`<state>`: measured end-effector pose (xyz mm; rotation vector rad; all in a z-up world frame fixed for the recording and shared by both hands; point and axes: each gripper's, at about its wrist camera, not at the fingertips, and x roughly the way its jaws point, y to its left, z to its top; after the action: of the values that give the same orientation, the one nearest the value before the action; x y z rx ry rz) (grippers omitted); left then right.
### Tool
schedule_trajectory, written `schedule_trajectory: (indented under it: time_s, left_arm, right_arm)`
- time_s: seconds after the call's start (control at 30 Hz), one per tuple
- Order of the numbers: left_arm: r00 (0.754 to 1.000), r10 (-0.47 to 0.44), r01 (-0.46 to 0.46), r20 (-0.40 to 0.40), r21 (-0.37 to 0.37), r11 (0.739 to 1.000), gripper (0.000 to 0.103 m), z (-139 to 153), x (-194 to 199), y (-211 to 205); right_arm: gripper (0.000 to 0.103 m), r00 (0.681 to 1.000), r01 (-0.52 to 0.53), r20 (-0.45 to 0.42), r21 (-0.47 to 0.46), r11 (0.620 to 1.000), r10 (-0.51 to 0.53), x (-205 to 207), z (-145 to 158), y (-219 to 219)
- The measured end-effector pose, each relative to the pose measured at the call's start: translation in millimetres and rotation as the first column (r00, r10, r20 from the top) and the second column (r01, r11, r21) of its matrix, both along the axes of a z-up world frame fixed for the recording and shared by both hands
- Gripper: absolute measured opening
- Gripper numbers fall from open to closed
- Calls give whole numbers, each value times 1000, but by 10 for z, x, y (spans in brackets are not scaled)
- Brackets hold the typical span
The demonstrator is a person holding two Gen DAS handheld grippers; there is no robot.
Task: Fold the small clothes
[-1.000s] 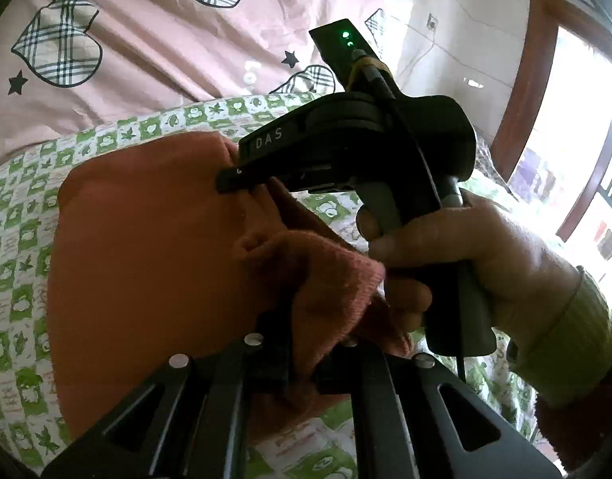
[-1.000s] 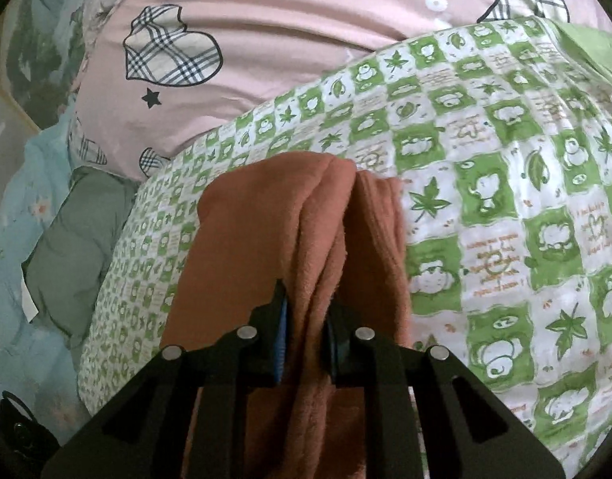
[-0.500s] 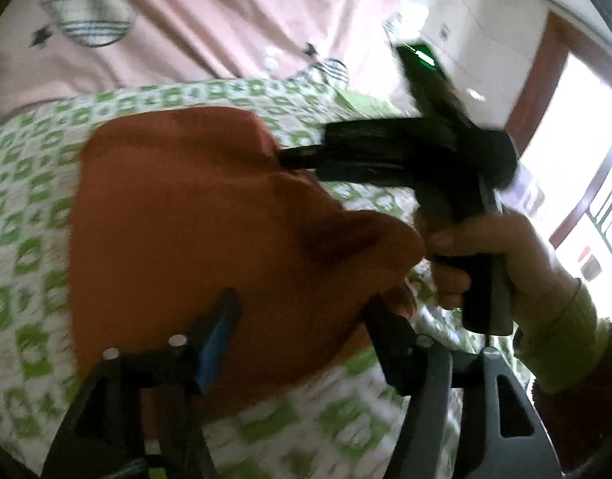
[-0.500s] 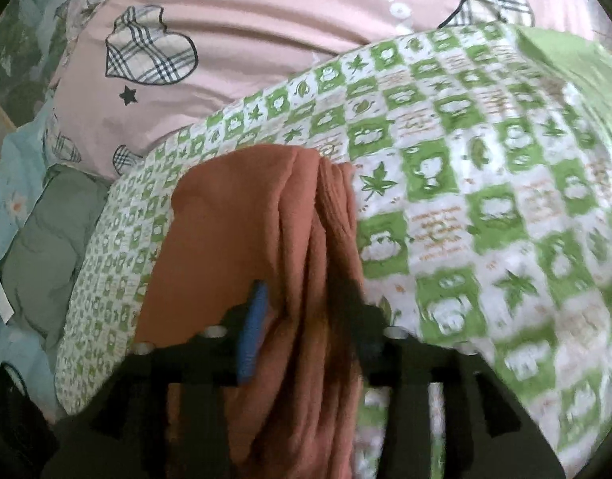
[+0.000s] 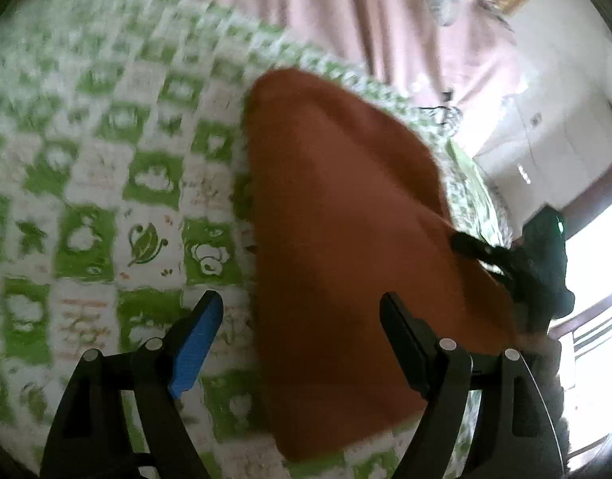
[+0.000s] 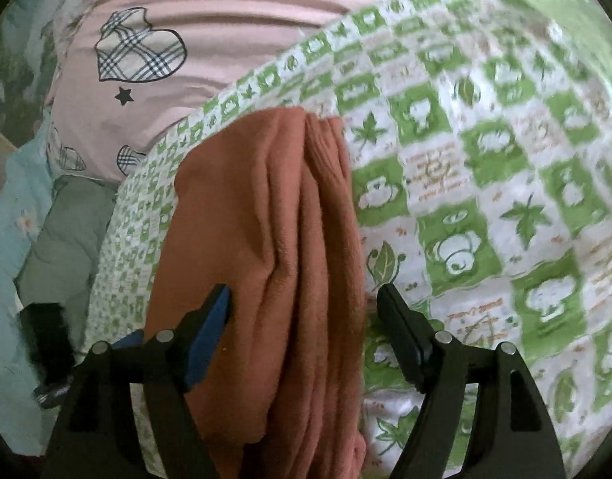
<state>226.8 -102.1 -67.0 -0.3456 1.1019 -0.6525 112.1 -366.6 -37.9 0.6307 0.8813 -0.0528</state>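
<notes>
A rust-orange knitted garment [image 5: 338, 247] lies folded on the green-and-white checked cover [image 5: 106, 199]. My left gripper [image 5: 302, 319] is open and empty, its jaws spread wide over the garment's near left edge. In the right wrist view the garment [image 6: 274, 247] lies in long folds running away from me. My right gripper [image 6: 306, 311] is open, its jaws standing either side of the folds without pinching them. The right gripper also shows in the left wrist view [image 5: 505, 255], at the garment's right edge.
A pink quilt with plaid hearts [image 6: 178, 40] lies beyond the checked cover. A grey-green cushion [image 6: 62, 239] and light blue bedding [image 6: 6, 215] sit to the left. A white wall and bright window [image 5: 593, 279] are on the right.
Both grippers have let go of the garment and opened wide. The left gripper has swung left and drawn back, and the garment now lies flatter on the cover.
</notes>
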Motion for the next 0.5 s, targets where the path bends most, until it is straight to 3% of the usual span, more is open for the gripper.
schedule_trajectory:
  time_s: [0.07, 0.13, 0.17, 0.2, 0.23, 0.27, 0.3, 0.37, 0.5]
  left_arm:
    - [998, -7, 4, -70, -43, 999, 81, -158, 172, -25]
    - [997, -17, 11, -80, -72, 997, 81, -195, 268, -78]
    - [996, -29, 23, -81, -75, 997, 80, -196, 299, -118]
    - [996, -45, 39, -82, -72, 997, 78, -206, 309, -188]
    - [994, -69, 63, -80, -75, 995, 64, -212, 331, -268]
    - [993, -86, 80, -78, -73, 994, 53, -222, 345, -328]
    - [994, -88, 84, -63, -57, 995, 50, -219, 340, -368]
    - [996, -86, 84, -30, -57, 995, 29, -163, 305, -372]
    - [998, -60, 62, 26, -91, 994, 24, 93, 75, -110]
  right_arm:
    - [76, 1000, -7, -10, 24, 1000, 7, 26, -63, -16]
    - [75, 1000, -13, -2, 31, 999, 13, 31, -74, -17]
    - [73, 1000, -14, 4, 39, 999, 13, 35, -82, -22]
    - [65, 1000, -14, 4, 46, 999, 14, 43, -97, -23]
    - [53, 1000, -20, 2, 57, 998, 20, 56, -116, -14]
    - [48, 999, -33, 4, 83, 996, 32, 74, -142, 3]
    - [44, 999, -35, 2, 91, 995, 35, 95, -152, 20]
    - [36, 999, -34, 3, 74, 997, 34, 103, -135, 90]
    - [27, 998, -34, 57, 67, 997, 30, 38, 28, 255]
